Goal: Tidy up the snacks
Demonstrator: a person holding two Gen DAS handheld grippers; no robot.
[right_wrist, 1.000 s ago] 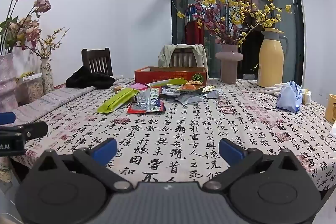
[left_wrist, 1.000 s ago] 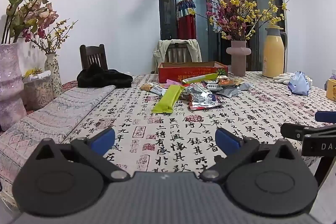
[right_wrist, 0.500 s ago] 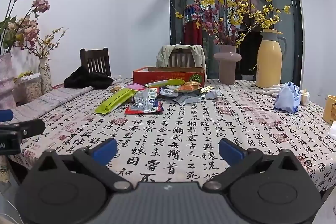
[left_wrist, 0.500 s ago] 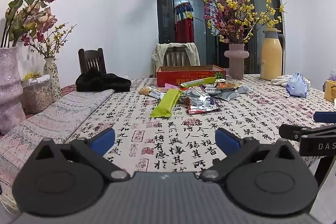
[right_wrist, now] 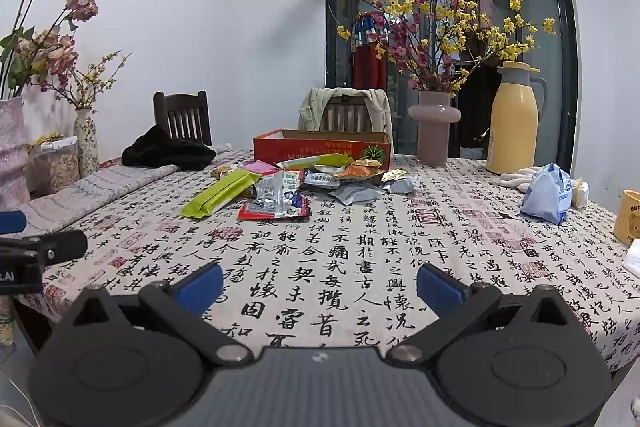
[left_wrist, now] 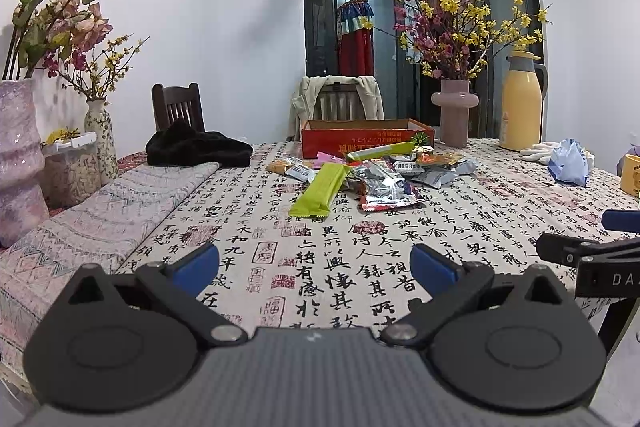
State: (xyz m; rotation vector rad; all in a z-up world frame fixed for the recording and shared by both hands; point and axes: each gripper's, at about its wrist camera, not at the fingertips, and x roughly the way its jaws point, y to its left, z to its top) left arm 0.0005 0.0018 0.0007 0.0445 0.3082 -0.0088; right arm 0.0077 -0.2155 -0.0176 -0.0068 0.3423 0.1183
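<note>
A: What could go wrong on the table point(left_wrist: 328, 279)?

B: The foil packets overlap, so a pinch may drag two; the flower vase point(left_wrist: 455, 113) stands just beside the box.

A: What's in the red cardboard box point(left_wrist: 366, 143)?

B: Can't tell; its inside is hidden. The snack pile point(right_wrist: 304, 183) lies in front, the green bar packet point(left_wrist: 320, 190) nearest.

A: Grippers?

B: Left gripper point(left_wrist: 315, 264) and right gripper point(right_wrist: 319, 283) both spread wide, holding nothing, well short of the snacks.

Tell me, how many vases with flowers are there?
3: a large pink vase at far left, a small patterned vase beside it, and a mauve vase on the table behind the red box.
</note>
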